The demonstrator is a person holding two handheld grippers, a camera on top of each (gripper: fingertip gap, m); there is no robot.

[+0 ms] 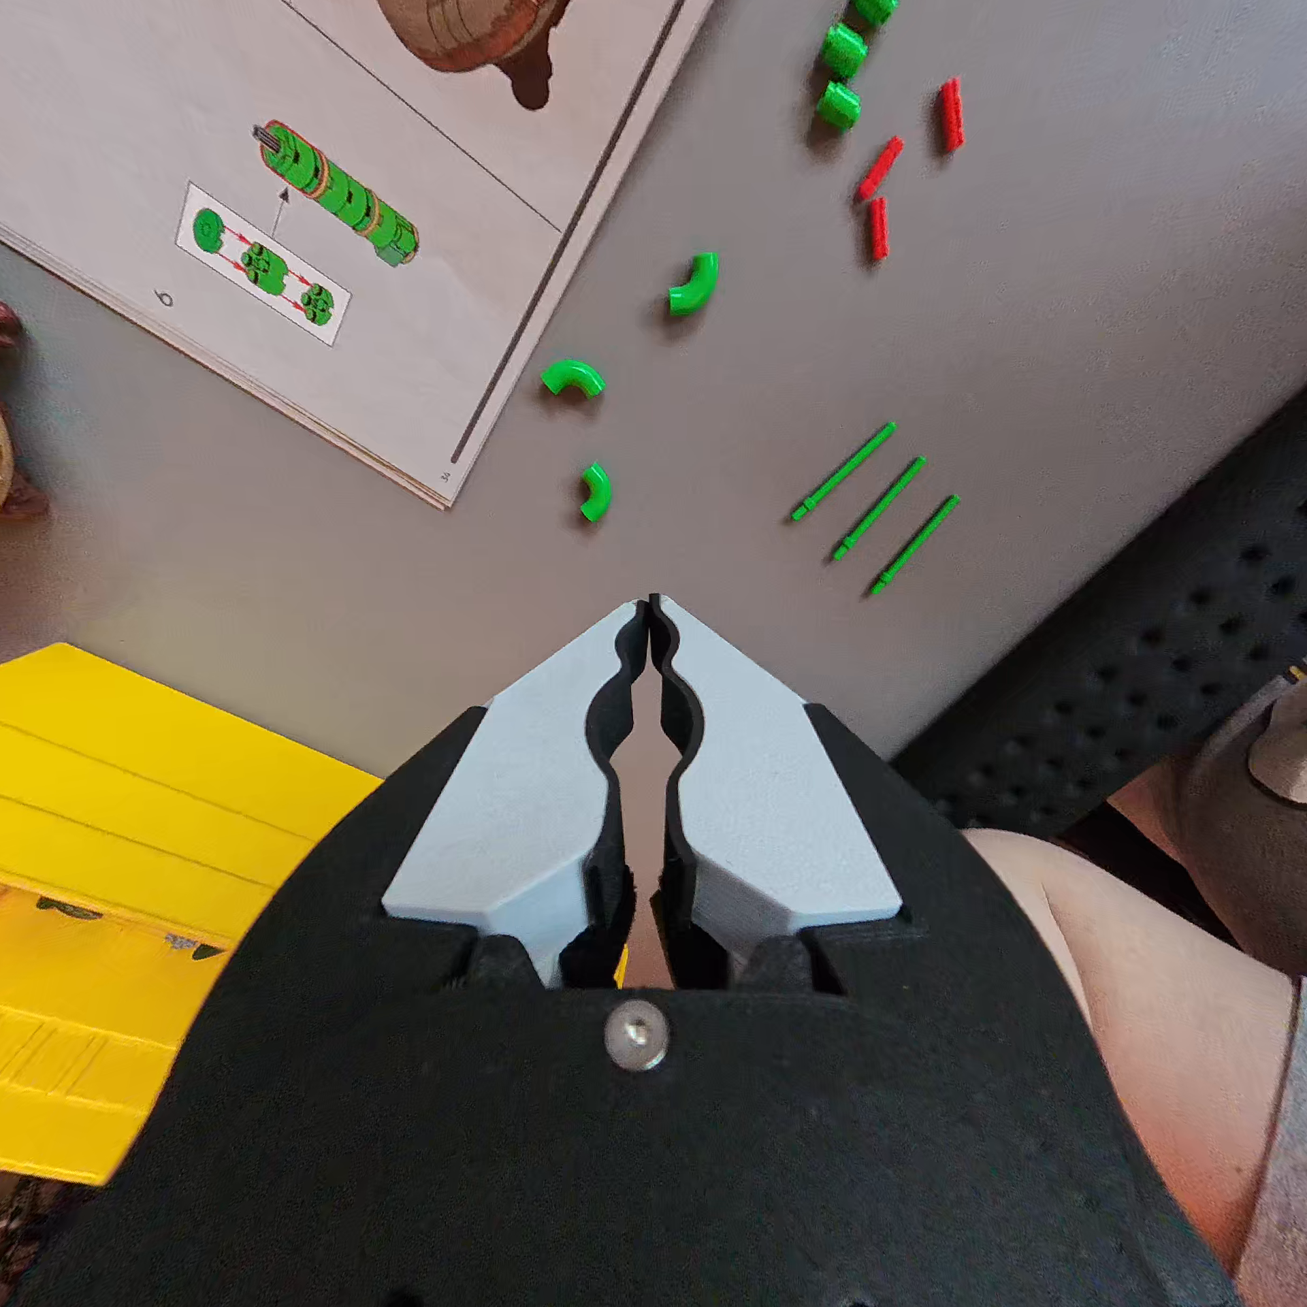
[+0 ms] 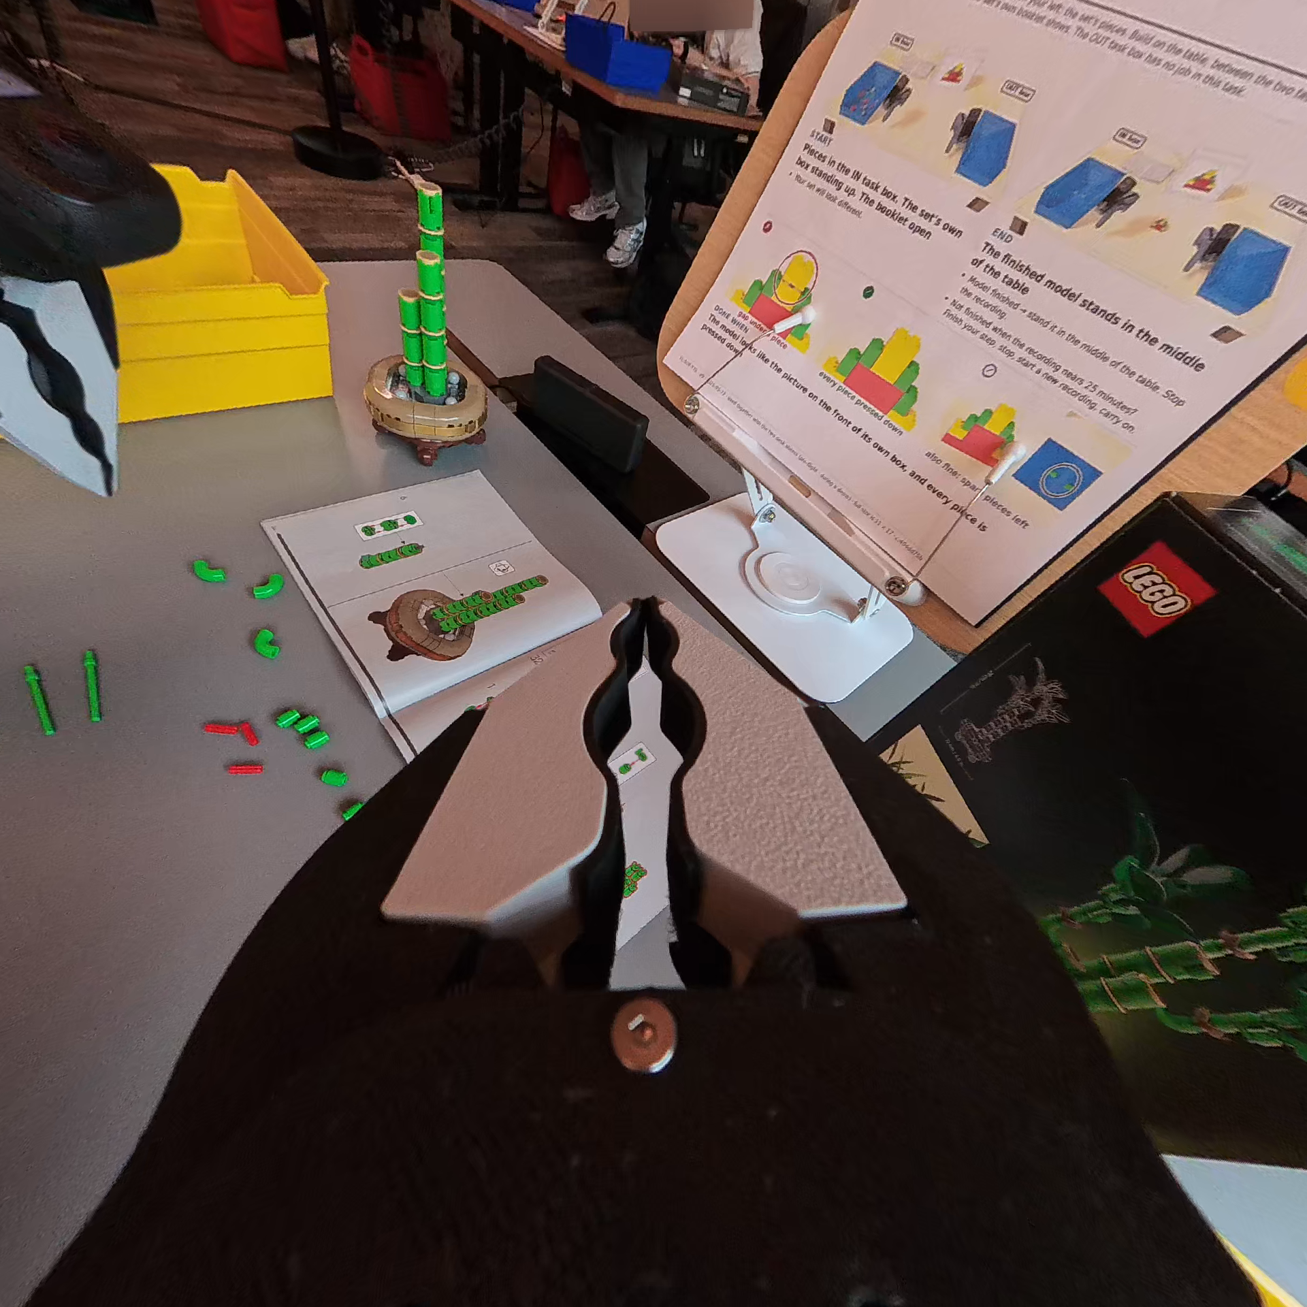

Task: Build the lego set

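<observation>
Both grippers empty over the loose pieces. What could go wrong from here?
1. The thin green rods lie flat on the table; the shut left gripper may slip off or flick one when picking.
2. The small red pins sit close together, so a grasp could knock a neighbour.
3. The tall bamboo model looks top-heavy; a sweep by either gripper, the right gripper included, might tip it.

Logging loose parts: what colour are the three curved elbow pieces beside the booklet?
Bright green elbow pieces; clearest in the left wrist view.

printed lines on the propped instruction sheet (image 2: pixel 1025 283), a red logo (image 2: pixel 1156 588) on the black box (image 2: pixel 1103 799), numerals in the booklet (image 2: pixel 438 587)
</observation>
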